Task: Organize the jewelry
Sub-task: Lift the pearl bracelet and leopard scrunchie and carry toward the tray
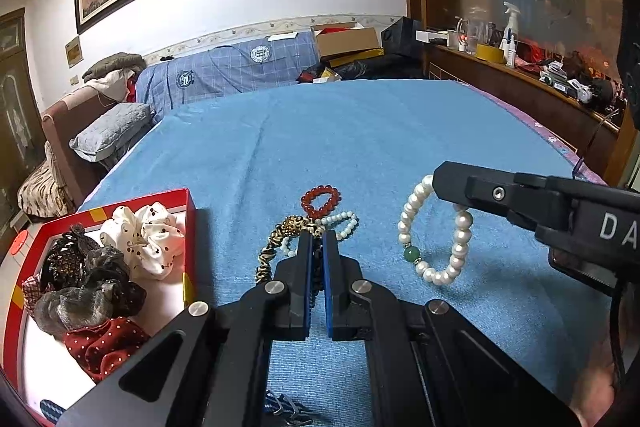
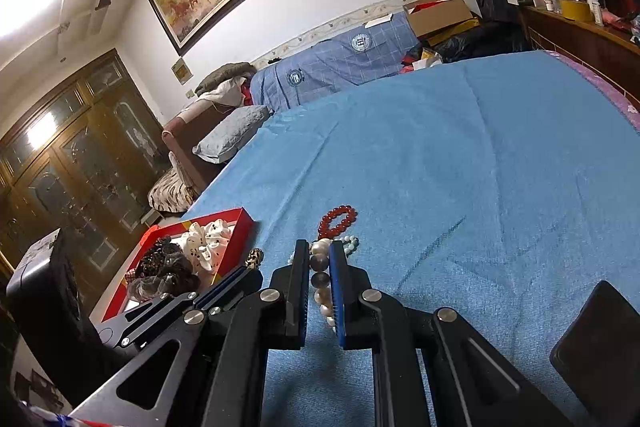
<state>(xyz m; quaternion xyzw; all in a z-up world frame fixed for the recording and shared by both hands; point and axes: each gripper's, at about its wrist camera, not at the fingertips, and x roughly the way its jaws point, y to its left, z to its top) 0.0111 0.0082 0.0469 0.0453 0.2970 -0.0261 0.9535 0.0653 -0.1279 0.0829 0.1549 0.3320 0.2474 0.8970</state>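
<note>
My right gripper (image 2: 321, 255) is shut on a white pearl bracelet (image 1: 460, 239) with one green bead and holds it upright just above the blue bedspread; the bracelet also shows between its jaws in the right wrist view (image 2: 322, 291). My left gripper (image 1: 318, 237) is shut on a leopard-print beaded necklace (image 1: 280, 239) lying in a small pile. A red bead bracelet (image 1: 322, 199) and a small white bead bracelet (image 1: 344, 221) lie in that pile. The red bracelet also shows in the right wrist view (image 2: 338, 221).
A red box (image 1: 191, 211) with several fabric scrunchies sits at the left on the bed. A dark phone (image 2: 596, 343) lies at the right. A grey pillow (image 1: 112, 131), a sofa and a cluttered wooden shelf (image 1: 520, 75) ring the bed.
</note>
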